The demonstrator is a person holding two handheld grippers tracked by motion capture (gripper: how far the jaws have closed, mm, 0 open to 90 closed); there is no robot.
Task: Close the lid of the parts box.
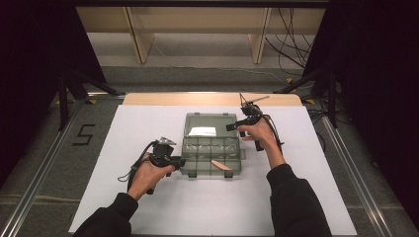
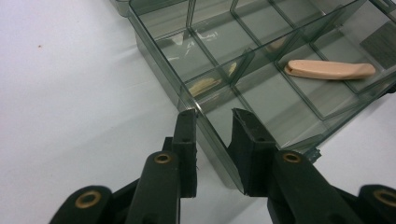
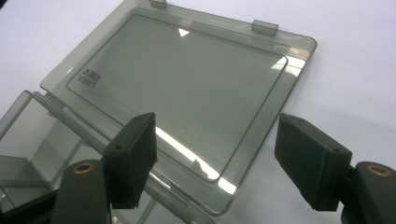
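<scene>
- Centrally, on the white table (image 1: 148, 207), sits the compartment box (image 1: 211, 154), lid (image 3: 187, 88) laid flat open: light, rigid, slick plastic, best gripped by a wall.
- Left gripper (image 2: 214, 116) pinches the box's near-left corner wall.
- Right gripper (image 3: 215, 140) hovers above the lid, jaws wide, empty.
- Tan piece (image 2: 330, 69) lies inside a compartment.
</scene>
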